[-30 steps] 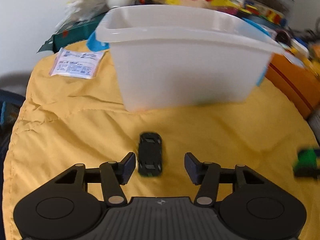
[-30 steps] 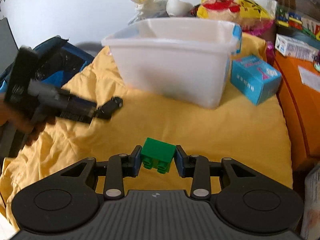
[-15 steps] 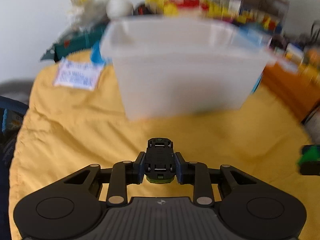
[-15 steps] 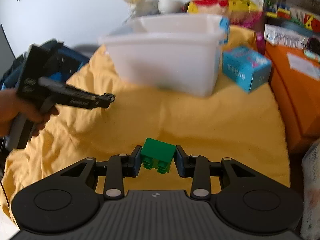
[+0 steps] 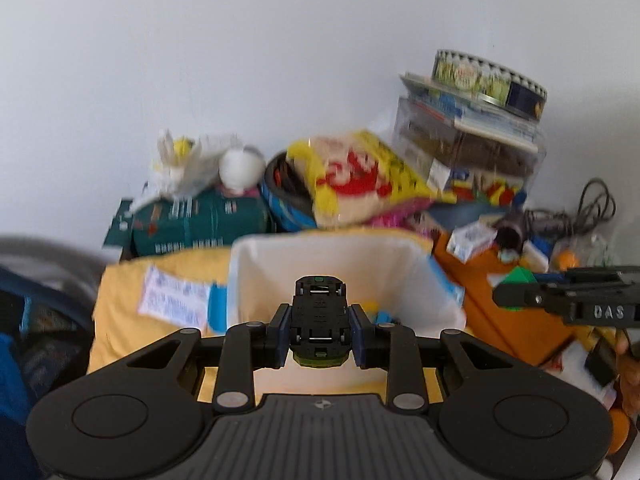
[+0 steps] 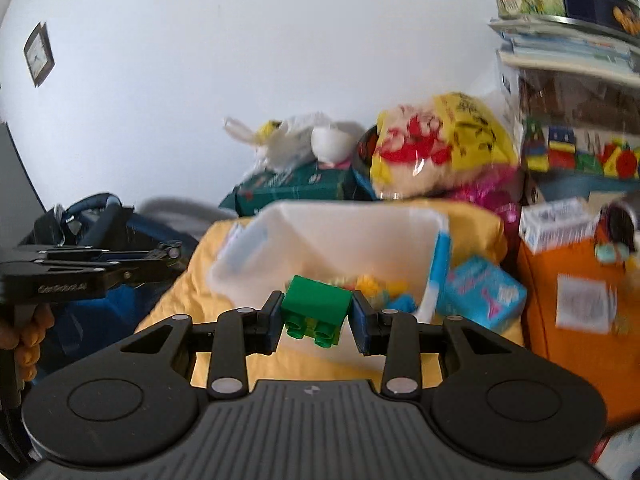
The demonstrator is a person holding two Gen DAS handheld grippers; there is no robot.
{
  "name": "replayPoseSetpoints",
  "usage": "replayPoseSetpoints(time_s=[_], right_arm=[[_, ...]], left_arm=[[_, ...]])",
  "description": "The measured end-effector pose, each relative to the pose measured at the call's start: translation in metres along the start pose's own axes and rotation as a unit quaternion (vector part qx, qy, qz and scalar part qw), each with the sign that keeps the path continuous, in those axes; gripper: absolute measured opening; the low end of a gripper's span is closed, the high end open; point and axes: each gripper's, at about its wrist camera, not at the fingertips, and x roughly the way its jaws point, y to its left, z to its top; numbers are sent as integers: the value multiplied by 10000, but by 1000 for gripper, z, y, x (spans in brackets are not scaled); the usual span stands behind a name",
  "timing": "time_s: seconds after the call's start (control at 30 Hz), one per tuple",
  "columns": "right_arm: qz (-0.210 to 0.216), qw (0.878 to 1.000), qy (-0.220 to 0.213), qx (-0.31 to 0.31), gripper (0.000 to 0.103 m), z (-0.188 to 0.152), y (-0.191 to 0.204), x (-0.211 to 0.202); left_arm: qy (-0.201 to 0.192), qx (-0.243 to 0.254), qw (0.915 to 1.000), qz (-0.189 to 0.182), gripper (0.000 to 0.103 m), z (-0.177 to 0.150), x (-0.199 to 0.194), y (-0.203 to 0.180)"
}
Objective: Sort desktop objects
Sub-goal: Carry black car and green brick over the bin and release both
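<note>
Both of my grippers have risen off the yellow quilted cloth [image 6: 256,364] since a second ago, and the left one has closed on the small black toy car that then lay loose between its jaws; now my left gripper [image 5: 319,326] pinches that black toy car [image 5: 319,322] by its sides, underside turned up toward the camera, a green edge showing at its lower end; my right gripper [image 6: 316,314] clamps a green plastic building brick [image 6: 316,304], two round studs facing me; each gripper is narrow, pads pressed on its toy; both toys hang in the air in front of the translucent white plastic tub [image 6: 360,232], whose open mouth now shows small yellow, orange and blue pieces inside, blurred; the tub stands on the yellow cloth; a light blue cardboard box [image 6: 486,294] sits just beside the tub's right wall; behind the tub are a dark green packet [image 6: 292,186] and a yellow and red plastic bag [image 6: 436,144] against a white wall; from the left camera, the right gripper shows at the right edge, a hand [image 5: 630,380] beneath it.
</note>
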Motion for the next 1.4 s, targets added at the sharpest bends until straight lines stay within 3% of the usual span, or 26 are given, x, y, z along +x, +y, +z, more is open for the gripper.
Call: replayPoseSetpoints(time_s=[0.17,0.3,0.6,0.8,0.87,0.9,0.93,1.0,1.07,1.17,1.4], right_arm=[[-132,9998,-1,-148,38,52,0,1],[-293,9991,238,-187,38,82,-4,16],[-457,9938,982,-263,38,102,-7,63],[-551,9907,1194,-352,39,104,-7,89],[-693,9881,1328,-345,51,102,-10,100],[-790,9873,1327,-382,69,101,-10,102],[-932,9863,1282,-454,84,99,-10,105],[-1099,9845,1263,-519,93,95,-11,111],[-1008,9839,1407,-446,93,90,-14,116],[-839,9839,1543,-328,103,81,-18,119],[-836,9810,1727,-290,103,70,-18,122]], left_arm=[[-50,44,10000,42,33,42,6,-3],[120,-6,9999,89,33,66,26,-2],[556,13,9980,301,33,89,70,6],[715,33,9964,465,36,91,93,6],[818,-9,9949,592,74,88,104,6],[885,-6,9940,651,79,86,108,6],[921,41,9936,656,79,82,113,6],[1046,149,9923,650,79,76,121,5],[1180,198,9900,746,80,72,127,6],[1389,166,9866,836,86,70,136,7],[1640,-113,9834,769,86,72,146,9]])
